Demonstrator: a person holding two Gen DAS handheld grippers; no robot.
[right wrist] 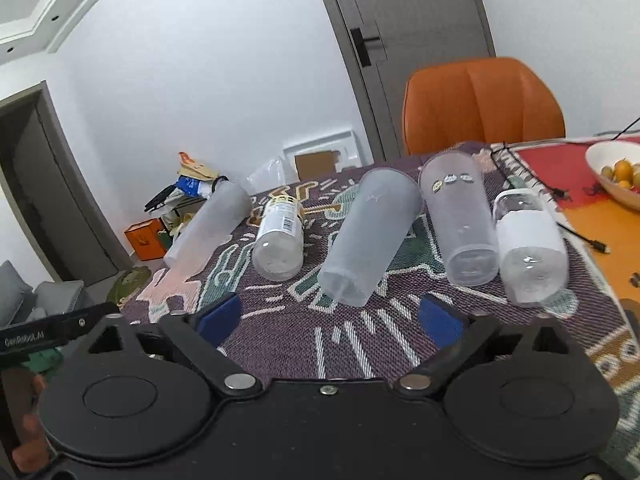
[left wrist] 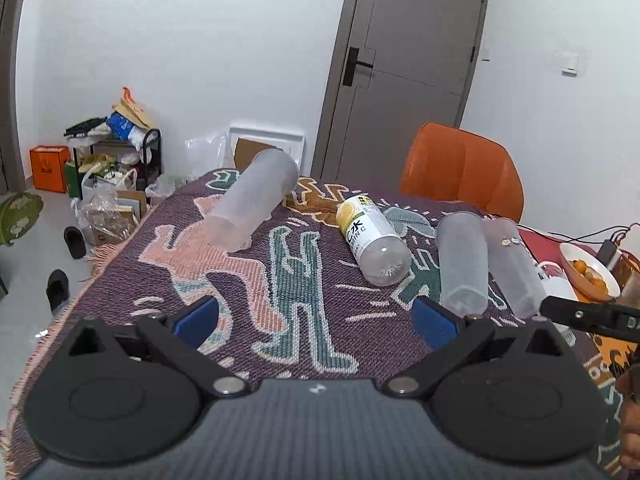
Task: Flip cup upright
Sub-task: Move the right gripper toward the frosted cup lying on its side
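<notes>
We see the nearest frosted cup (right wrist: 370, 236) lying on its side on the desk (right wrist: 360, 344) just ahead of our right gripper (right wrist: 332, 320), base toward its released, empty jaws.

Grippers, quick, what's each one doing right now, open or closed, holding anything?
Left gripper: open, holding nothing, above the cloth.
Right gripper: open, holding nothing, short of the cups.

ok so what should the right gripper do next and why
Probably ease the right gripper forward and down toward the middle frosted cup. That cup lies on its side on the woven cloth straight ahead, base end nearest, and the jaws are open and empty.
</notes>
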